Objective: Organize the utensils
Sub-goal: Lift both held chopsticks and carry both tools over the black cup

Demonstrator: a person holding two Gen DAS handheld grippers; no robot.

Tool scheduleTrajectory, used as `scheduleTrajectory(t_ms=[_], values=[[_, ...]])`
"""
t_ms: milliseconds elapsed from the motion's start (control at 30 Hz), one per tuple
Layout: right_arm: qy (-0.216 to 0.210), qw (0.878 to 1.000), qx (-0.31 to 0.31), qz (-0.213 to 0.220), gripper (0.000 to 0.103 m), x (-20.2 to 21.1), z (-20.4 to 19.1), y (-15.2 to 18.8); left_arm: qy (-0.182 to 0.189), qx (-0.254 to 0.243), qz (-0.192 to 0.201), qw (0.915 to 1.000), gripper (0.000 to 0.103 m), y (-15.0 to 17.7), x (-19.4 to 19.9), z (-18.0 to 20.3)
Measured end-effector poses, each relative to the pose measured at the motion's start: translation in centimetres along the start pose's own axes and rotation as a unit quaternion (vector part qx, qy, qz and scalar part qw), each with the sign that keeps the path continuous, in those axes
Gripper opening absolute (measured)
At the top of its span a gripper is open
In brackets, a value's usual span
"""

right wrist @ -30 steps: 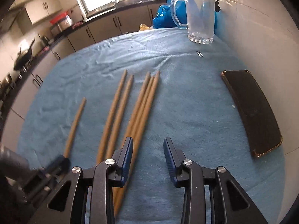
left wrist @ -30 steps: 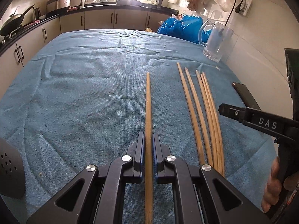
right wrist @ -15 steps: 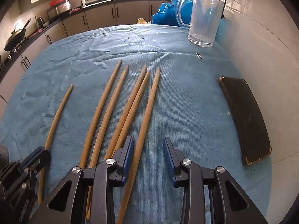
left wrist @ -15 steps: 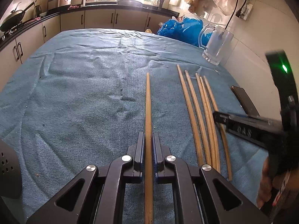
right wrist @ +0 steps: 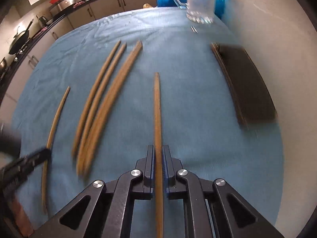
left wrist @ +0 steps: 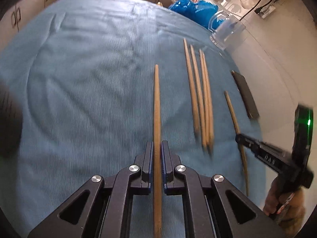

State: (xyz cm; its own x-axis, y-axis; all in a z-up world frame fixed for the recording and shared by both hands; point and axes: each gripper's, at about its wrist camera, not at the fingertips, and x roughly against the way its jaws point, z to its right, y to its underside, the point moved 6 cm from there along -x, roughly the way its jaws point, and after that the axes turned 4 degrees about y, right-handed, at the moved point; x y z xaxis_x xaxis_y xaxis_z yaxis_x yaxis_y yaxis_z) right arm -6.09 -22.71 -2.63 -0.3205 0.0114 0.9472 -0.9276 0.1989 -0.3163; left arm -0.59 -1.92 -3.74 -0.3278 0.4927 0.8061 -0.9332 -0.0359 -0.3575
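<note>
In the left wrist view the left gripper (left wrist: 157, 148) is clamped tight on a wooden chopstick (left wrist: 157, 107), which runs straight out between the blue-lined pads and passes back under the gripper body toward the camera. Its far tip points up the blue cloth (left wrist: 83, 75) that covers the table. In the right wrist view the right gripper (right wrist: 158, 152) has just been closing, and its jaws now pinch a second chopstick (right wrist: 157, 111) in the same manner, the stick lying along the line of the fingers with its tip over the cloth.

To the right in the left view, the right gripper shows as a dark bar at the frame edge, a green light glowing on its body, with a hand (left wrist: 285, 204) wrapped round its handle. The stick it holds slants away beneath it.

Between the two held sticks lie four loose chopsticks (right wrist: 107, 103) on the cloth, roughly parallel; the two on the right touch along their length, the two on the left sit just beside them. Motion blur smears their near ends, so whether those ends overlap is hard to say.

Further right, near the white wall, a dark flat tray (right wrist: 247, 87) with a brownish rim rests on the cloth. Beyond it stands a clear glass mug (right wrist: 200, 2), and behind that a blue plastic bag (left wrist: 190, 10). Kitchen cabinets (right wrist: 111, 4) line the far side, with a wok (right wrist: 19, 39) on the counter.
</note>
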Motion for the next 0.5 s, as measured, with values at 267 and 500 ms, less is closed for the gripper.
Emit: scheduleTrajectory(t_ms=[267, 500], values=[[-0.023, 0.999, 0.027, -0.016, 0.034, 1.8, 0.9, 2.8, -0.031, -0.027, -0.039, 0.9984, 0.007, 1.9, 0.4, 1.2], [0.016, 0.998, 0.040, -0.047, 0.034, 0.3, 1.2, -0.4, -0.087, -0.072, -0.071, 0.9910, 0.015, 0.9, -0.7, 2.8]])
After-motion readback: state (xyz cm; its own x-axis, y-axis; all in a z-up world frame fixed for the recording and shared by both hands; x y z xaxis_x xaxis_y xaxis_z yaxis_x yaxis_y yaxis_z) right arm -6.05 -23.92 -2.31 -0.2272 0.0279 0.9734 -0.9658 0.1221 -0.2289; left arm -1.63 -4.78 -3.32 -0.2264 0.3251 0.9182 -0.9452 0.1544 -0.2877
